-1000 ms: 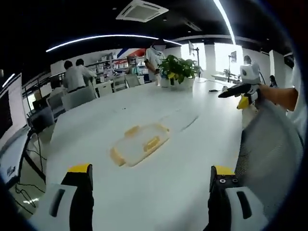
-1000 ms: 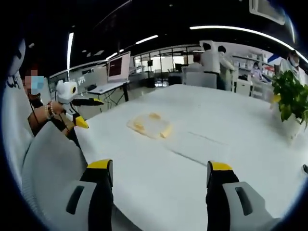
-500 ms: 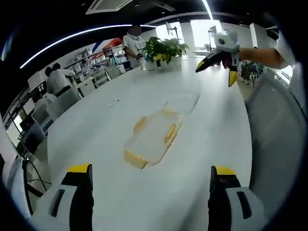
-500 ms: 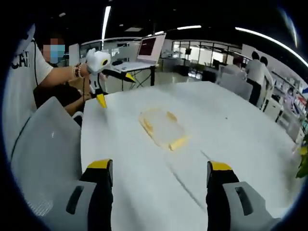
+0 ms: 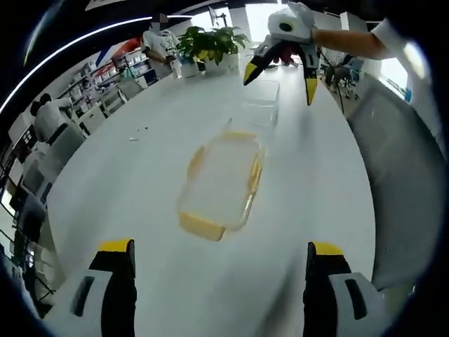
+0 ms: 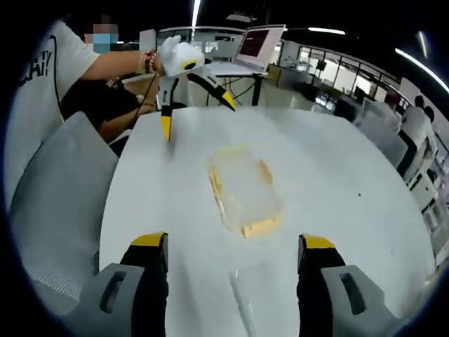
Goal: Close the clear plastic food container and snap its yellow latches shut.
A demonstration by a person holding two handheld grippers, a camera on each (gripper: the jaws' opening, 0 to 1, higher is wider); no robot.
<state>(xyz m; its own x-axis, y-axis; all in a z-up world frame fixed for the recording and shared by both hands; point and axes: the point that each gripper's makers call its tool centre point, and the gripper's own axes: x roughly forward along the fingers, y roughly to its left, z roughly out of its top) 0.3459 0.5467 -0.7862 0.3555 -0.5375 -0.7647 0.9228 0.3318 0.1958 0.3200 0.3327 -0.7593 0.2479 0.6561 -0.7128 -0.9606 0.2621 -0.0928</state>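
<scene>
— Where is the clear container (image 5: 219,184) sitting?

— On the white table (image 5: 126,189), about midway between its long edges, flat on the top. In the left gripper view its yellow latches (image 5: 201,226) show along the near end and the long sides; in the right gripper view the same box (image 6: 243,186) lies ahead of the jaws with a yellow latch at its near end.

— And the lid?

— A clear flat piece (image 5: 257,102) lies on the table just past the container's far end in the left gripper view. It looks like the lid, but the picture is too blurred there to be sure, and I cannot tell whether it touches the box.

— The tools?

— The left gripper (image 5: 219,281) has its jaws spread wide, nothing between them, held over the near part of the table, well short of the container. The right gripper (image 6: 229,270) is likewise parted and empty, on the opposite side of the box. Each appears in the other's view: the right one (image 5: 278,60) above the far end of the table, jaws apart, and the left one (image 6: 196,105) over the table's far edge, also apart.

— Anything else around?

— A potted plant (image 5: 209,43) stands at the far end of the table, and a grey chair back (image 6: 52,196) sits by the table's side edge.
</scene>
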